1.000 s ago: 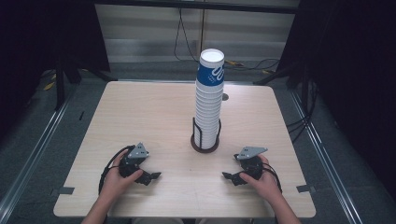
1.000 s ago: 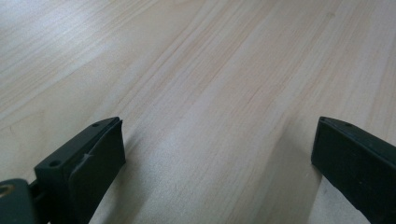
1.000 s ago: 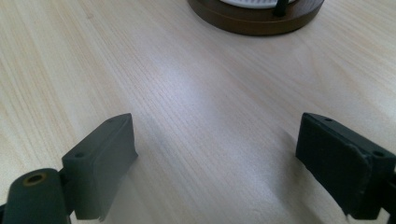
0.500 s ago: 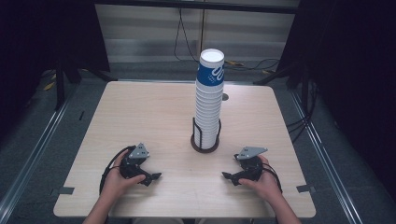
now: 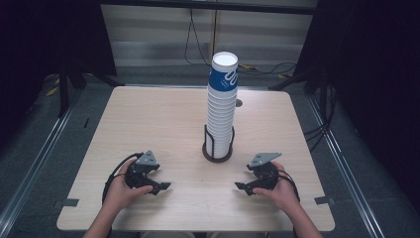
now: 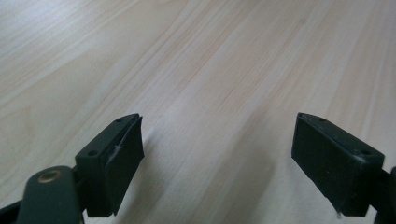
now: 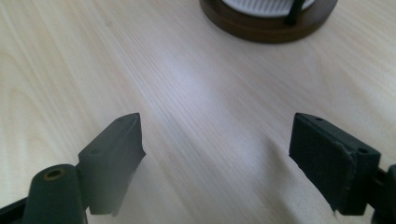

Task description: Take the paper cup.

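The left gripper (image 5: pixel 157 184), at the lower left of the high view, had just been closing its jaws a little; they remained wide apart with only bare table (image 6: pixel 224 60) between them. The right gripper (image 5: pixel 242 188), at the lower right, stood equally wide and held nothing. Both hands lay where they had lain a second earlier, which suggested that work on the cups had not begun. At frame centre, well apart from both grippers, a tall stack of paper cups (image 5: pixel 221 106), the top one printed blue, stood nested upright in a dark round wire-sided holder (image 5: pixel 217 152), whose base (image 7: pixel 268 21) appeared at the upper edge of the right gripper view.
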### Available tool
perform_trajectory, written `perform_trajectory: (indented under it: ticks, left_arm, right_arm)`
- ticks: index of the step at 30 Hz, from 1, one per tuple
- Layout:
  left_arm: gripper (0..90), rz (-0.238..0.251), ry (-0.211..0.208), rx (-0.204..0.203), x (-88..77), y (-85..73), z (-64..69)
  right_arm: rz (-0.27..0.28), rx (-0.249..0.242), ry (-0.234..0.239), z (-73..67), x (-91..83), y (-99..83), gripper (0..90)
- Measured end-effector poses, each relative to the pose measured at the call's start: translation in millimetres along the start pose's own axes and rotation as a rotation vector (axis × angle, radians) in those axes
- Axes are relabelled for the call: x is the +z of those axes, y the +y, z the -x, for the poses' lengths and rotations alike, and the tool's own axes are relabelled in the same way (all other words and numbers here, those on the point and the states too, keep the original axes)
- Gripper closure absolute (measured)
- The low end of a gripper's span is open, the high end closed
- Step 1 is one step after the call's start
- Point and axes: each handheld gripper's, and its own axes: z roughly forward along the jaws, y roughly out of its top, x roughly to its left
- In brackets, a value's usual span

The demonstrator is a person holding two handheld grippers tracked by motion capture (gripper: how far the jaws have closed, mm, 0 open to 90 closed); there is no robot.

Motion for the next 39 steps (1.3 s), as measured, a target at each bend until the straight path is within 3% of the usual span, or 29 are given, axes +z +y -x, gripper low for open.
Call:
perform_trajectory:
  ticks: [3,7,16,21,26,30,39]
  left_arm:
    - [16.5,0.013,-0.022,-0.007,-5.4,7.3,2.0]
    - [16.5,0.019,-0.065,-0.031,-8.8,17.5,2.3]
    - [16.6,0.008,-0.044,-0.022,-22.0,39.8,-0.8]
    - [16.6,0.008,-0.034,0.001,-28.4,56.4,-2.0]
    - [16.6,0.011,-0.043,0.017,-29.9,69.7,-3.8]
    - [16.7,0.021,-0.047,0.02,-31.3,79.9,-5.9]
    - [16.9,0.026,-0.03,0.041,-41.5,106.1,-9.8]
  right_arm:
    - [0.05,0.006,0.022,1.6,-7.9,8.3,16.9]
    - [0.044,0.018,0.025,5.1,-14.7,13.9,16.9]
    - [0.033,0.033,0.014,15.0,-28.2,23.5,16.9]
    - [0.036,0.009,0.009,17.5,-36.9,37.0,16.7]
    - [0.037,-0.012,0.023,19.3,-41.3,47.5,16.3]
    - [0.077,0.029,0.081,24.1,-44.1,54.1,16.3]
    - [0.09,0.028,0.054,33.5,-58.5,71.2,16.2]
